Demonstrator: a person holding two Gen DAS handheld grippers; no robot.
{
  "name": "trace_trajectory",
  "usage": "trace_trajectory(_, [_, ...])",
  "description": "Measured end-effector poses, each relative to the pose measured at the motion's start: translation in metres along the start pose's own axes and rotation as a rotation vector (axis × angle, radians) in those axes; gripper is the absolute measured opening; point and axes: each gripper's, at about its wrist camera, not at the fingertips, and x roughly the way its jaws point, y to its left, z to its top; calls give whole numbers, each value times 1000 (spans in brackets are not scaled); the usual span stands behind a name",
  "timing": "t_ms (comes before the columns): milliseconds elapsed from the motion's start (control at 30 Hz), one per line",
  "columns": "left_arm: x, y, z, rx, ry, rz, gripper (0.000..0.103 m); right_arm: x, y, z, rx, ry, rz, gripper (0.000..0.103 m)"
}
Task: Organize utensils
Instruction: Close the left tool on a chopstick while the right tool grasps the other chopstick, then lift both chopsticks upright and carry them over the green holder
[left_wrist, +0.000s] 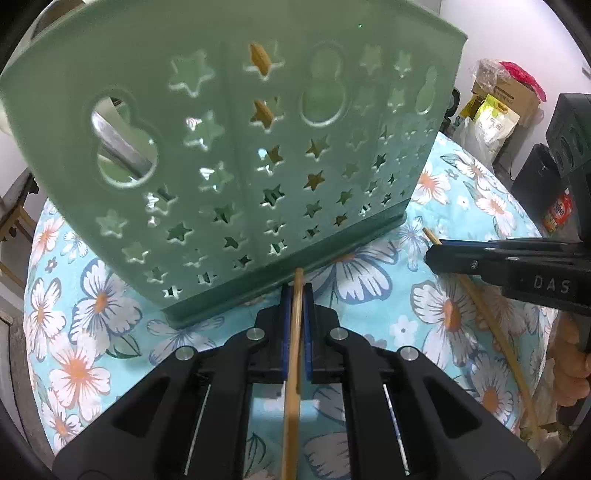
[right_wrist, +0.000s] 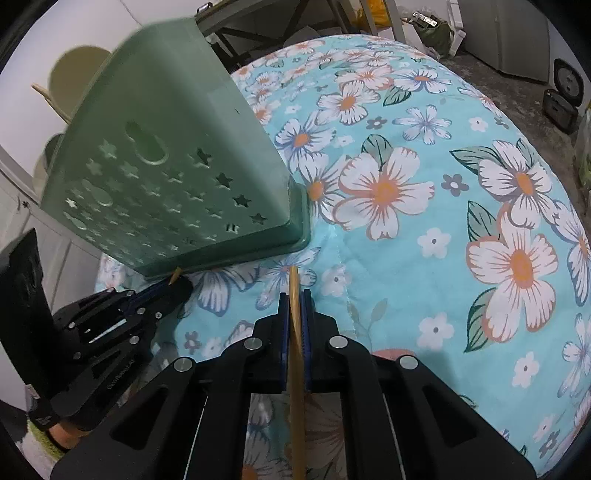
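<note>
**Fingers clamped on one chopstick each, holder still to be fed**

Fingers of the left gripper (left_wrist: 296, 295) are pressed together on a chopstick (left_wrist: 294, 354), which runs straight down the gap from its tip near the base of the green utensil holder (left_wrist: 236, 147) at twelve o'clock to the bottom edge at six. Across the flowered surface (left_wrist: 88, 295), at three o'clock in the left wrist view, the right gripper (left_wrist: 430, 254) pinches a second chopstick (left_wrist: 495, 332), its tip poking out just past the blue pads and its long end trailing toward five o'clock. The right wrist view confirms it: the stick sits nipped between the pads, tip aimed at twelve, with the holder's corner up at eleven o'clock and the left gripper low at eight.

Both sticks look gripped close to one end, so most of the length hangs behind the hand and will swing. My advice is to lift each one well clear of the cloth before turning the wrist, so the trailing end does not drag or snag. Bring the sticks over the holder's open top, which neither view shows from here, and lower them end first into the same compartment; wooden pieces visible through the star cut-outs near twelve o'clock suggest where chopsticks already stand. Feed one hand at a time, since the two grippers sit near each other beside the holder.
</note>
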Motion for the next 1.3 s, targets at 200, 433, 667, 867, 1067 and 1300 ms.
trace_trajectory(200, [-33, 7, -3, -15, -49, -15, 5, -17, 5, 2, -6, -38, 28, 6])
trace_trajectory(433, [-83, 17, 3, -31, -128, -54, 5, -50, 16, 8, -33, -112, 60, 6])
trace_trajectory(667, [-131, 26, 12, -59, -198, -111, 5, -82, 29, 13, -72, -187, 85, 6])
trace_trajectory(867, [-158, 27, 21, -75, -262, -135, 5, -107, 38, 18, -97, -244, 105, 6])
trace_trajectory(1067, [-186, 29, 24, -78, -337, -135, 5, -133, 46, 20, -111, -301, 124, 6])
trace_trajectory(1300, [-212, 29, 29, -84, -419, -143, 5, -147, 49, 23, -117, -335, 142, 6])
